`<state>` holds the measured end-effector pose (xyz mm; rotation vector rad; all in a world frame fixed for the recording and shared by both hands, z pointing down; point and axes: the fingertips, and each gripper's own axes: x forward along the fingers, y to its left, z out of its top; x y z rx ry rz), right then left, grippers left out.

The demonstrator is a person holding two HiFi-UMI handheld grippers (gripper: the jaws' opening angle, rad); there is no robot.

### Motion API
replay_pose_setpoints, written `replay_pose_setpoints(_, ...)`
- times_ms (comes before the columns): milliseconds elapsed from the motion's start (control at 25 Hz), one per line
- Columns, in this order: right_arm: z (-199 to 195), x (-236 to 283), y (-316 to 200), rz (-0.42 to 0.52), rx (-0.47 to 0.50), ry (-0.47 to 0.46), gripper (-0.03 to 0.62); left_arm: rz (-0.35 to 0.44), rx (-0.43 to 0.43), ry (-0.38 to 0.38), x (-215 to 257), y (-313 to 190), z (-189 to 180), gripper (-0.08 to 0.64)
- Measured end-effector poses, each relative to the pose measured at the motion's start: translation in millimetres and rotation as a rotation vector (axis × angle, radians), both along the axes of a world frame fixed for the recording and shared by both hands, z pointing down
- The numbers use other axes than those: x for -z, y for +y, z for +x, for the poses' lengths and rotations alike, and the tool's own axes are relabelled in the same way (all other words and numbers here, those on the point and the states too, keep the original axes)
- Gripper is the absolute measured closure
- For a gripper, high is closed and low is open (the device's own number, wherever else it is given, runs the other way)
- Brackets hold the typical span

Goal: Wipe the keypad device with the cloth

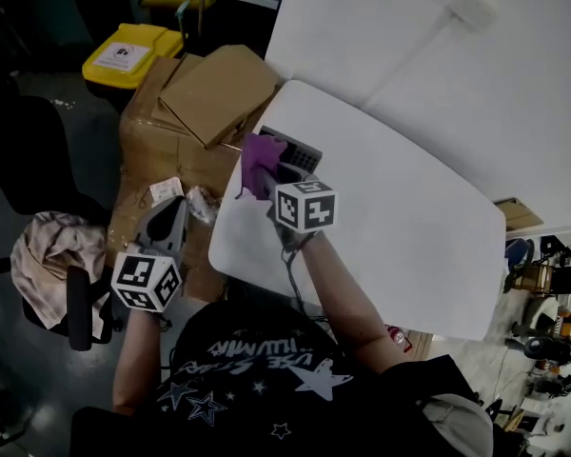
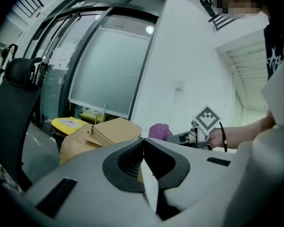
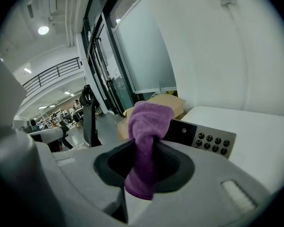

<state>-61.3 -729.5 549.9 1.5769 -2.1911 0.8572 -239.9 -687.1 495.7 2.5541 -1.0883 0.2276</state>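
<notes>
The keypad device [image 1: 297, 151] is a grey panel with dark round buttons [image 3: 213, 143], lying at the near left corner of the white table [image 1: 409, 227]. My right gripper [image 1: 268, 181] is shut on a purple cloth [image 1: 258, 159], which bunches above the jaws [image 3: 149, 122] and hangs over the device's left end. Whether the cloth touches the device is not clear. My left gripper [image 1: 176, 212] is shut with nothing in it and hangs off the table's left side, over the cardboard. From there I see the cloth [image 2: 159, 131] and the right gripper's marker cube [image 2: 207, 118].
Cardboard boxes [image 1: 209, 93] are stacked against the table's left edge, with a yellow bin [image 1: 131, 53] behind them. An office chair draped with fabric [image 1: 49, 255] stands at the lower left. A second white table [image 1: 438, 36] adjoins at the back.
</notes>
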Motion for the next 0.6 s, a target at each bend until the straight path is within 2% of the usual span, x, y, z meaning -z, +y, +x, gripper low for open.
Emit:
replay_pose_setpoints(320, 4.5, -7.6, -8.5, -0.017, -0.033, 0.014, 0.495, -0.006, 0.002, 0.013, -3.0, -6.9, -7.1, 0.552)
replay_pose_setpoints(600, 23.7, -15.1, 2.4, -0.041, -0.086, 0.03, 0.494, -0.016, 0.001, 0.023, -5.9, -1.6, -8.2, 0.552)
